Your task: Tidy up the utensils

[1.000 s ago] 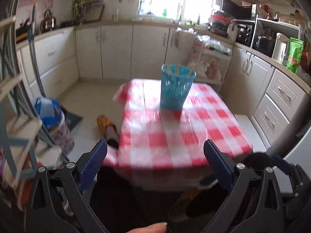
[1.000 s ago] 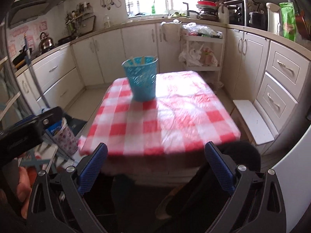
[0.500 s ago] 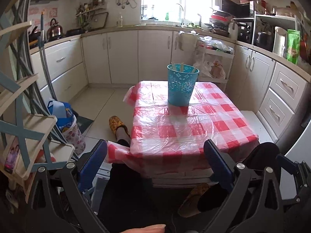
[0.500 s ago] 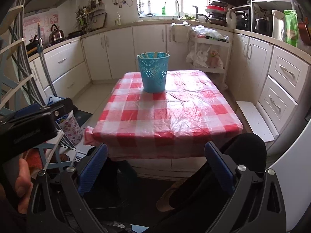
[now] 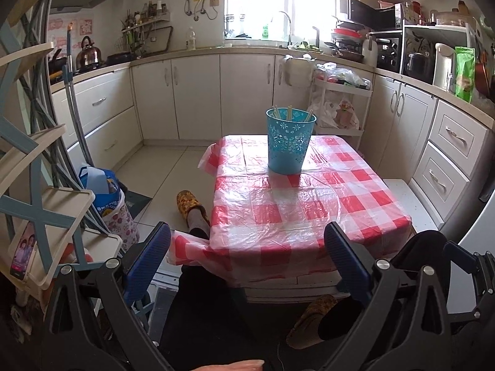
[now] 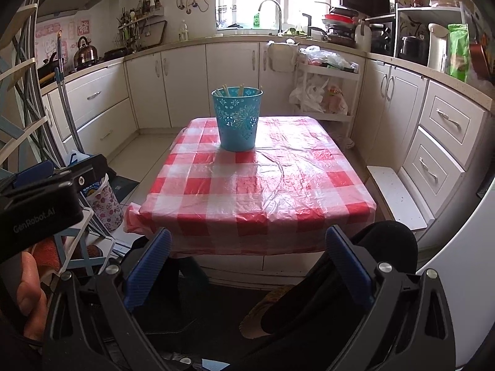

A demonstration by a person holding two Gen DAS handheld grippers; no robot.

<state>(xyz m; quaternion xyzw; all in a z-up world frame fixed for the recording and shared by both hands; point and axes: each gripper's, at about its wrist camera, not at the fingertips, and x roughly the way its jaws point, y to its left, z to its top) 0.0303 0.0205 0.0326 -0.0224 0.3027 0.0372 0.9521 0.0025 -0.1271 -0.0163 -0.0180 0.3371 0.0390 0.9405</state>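
Left hand-held gripper (image 5: 247,259): jaws spread wide, nothing between the blue pads (image 5: 148,262), touching nothing. It sits low, off the near edge of the tabletop (image 5: 278,216), over the person's dark-clothed legs.

Right hand-held gripper (image 6: 247,259): same state, jaws wide apart, empty, no contact. Also low and in front of the tabletop's near edge. In the right wrist view the left unit's black body (image 6: 40,204) shows at the left edge, with a thumb (image 6: 29,290) below it.

Blue perforated bucket (image 5: 290,140) stands upright on the far half of the tabletop, roughly on the centre line, well apart from both grippers. Several pale utensil handles (image 5: 289,113) stick up past its rim; can't tell what kind of utensils they are. Seen from the right side too: bucket (image 6: 237,119) upright, handles (image 6: 241,90) leaning against the inner wall.

Tabletop carries a red-white checked plastic cloth (image 6: 247,185), wrinkled, hanging over the edges.

White step stool (image 6: 394,198) sits on the floor to the right of the table, beside the drawers. Yellow slipper (image 5: 188,204) on the person's foot is on the floor left of the table.
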